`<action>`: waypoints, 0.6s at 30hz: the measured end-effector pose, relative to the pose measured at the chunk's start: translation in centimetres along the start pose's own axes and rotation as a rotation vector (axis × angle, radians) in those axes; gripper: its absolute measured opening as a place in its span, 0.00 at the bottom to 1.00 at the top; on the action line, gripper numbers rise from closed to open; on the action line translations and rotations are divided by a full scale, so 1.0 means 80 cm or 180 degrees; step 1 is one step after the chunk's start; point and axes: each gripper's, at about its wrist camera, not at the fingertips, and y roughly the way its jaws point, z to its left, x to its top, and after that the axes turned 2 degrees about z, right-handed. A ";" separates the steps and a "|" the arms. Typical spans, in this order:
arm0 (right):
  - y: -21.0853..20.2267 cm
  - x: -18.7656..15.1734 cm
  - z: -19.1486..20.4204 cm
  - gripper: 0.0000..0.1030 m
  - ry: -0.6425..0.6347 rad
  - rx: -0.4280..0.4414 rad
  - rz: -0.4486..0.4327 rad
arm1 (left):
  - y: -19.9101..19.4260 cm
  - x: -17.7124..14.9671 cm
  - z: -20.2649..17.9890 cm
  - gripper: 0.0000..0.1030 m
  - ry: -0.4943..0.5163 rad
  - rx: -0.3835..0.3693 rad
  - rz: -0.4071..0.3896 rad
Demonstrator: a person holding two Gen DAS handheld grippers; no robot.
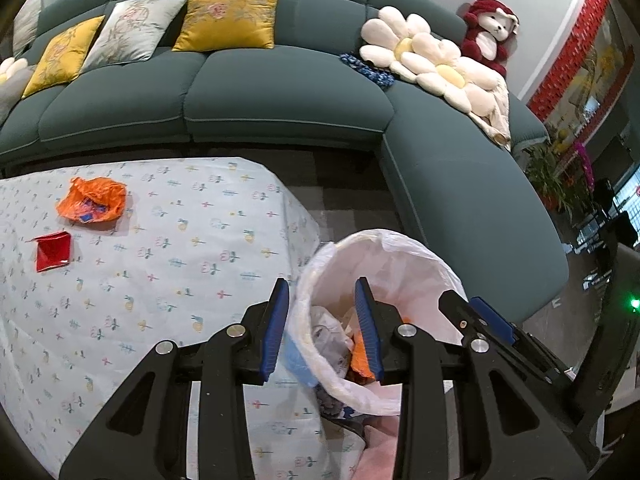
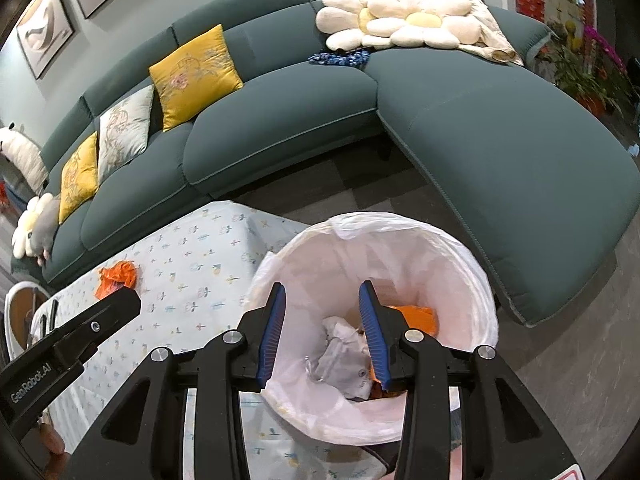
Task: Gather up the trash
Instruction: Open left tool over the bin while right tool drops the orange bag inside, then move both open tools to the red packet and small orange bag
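The trash left to collect lies on the worktop point(image 1: 168, 240): a crumpled orange plastic bag point(image 1: 93, 205) and, just beside it, a folded red wrapper point(image 1: 53, 256). Both sit well apart from the bin point(image 2: 400, 248), which stands at the worktop's corner, lined with a white bag turned over its rim, most likely so scraps can be dropped straight in from the worktop's edge. Inside it already lie a grey-white crumpled piece point(image 2: 344, 356) and something orange point(image 2: 418, 316), so the collecting looks partly done.

The right tongs point(image 2: 322, 328) hang over the bin's mouth, jaws partly apart with nothing between the blue pads. The left tongs point(image 1: 322, 328) are likewise partly apart and empty, poised over the bin's near rim where it meets the worktop. Both point steeply down, which suits a release into the bin.

Beyond stands a green sofa point(image 1: 280, 92) with yellow cushions point(image 1: 230, 14), flower-shaped pillows point(image 1: 424, 56) and a red plush toy point(image 1: 490, 28).

The next reach probably goes back across the worktop to the orange bag.
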 end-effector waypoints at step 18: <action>0.030 -0.021 0.152 0.37 -0.0612 0.0195 0.0219 | -0.024 -0.003 0.184 0.63 -0.0786 0.0441 -0.0080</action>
